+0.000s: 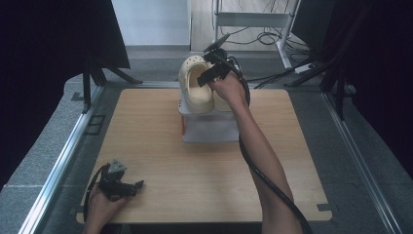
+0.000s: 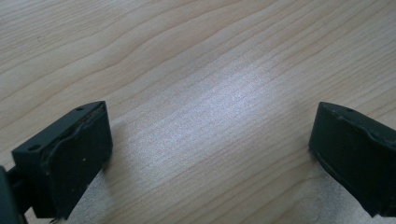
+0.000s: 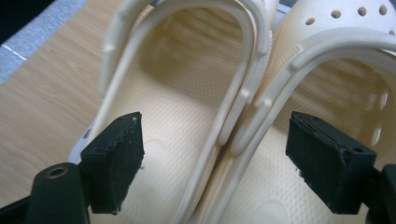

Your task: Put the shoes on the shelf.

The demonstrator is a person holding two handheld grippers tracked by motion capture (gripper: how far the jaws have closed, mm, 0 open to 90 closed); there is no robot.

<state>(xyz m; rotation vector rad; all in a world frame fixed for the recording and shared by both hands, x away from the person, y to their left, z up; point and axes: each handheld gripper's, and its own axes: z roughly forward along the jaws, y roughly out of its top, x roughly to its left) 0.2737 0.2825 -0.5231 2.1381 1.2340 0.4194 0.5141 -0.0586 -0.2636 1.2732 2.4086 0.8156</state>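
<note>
Hovering over the far middle of the table [image 1: 146,146], my right gripper [image 3: 215,154] has its jaws spread wide, clamped on nothing. In the right gripper view they straddle the touching inner walls of a pair of cream clogs [image 3: 224,93], one jaw over each footbed, and I can see a gap between each pad and the foam.

The clogs [image 1: 197,85] sit side by side on top of a translucent white box [image 1: 209,127], which stands on the wood near the far edge. They are pale cream all over, soft-looking moulded foam. Each has a heel strap swung forward, lying in an arch across the opening and pinned at the side with a round rivet. The footbeds carry a fine pebbled texture, and the toe cap of the one on the right of that view shows round vent holes on top and along its side.

My left gripper [image 2: 210,154] rests low at the near left corner of the table, jaws wide apart with bare wood grain between them.
</note>
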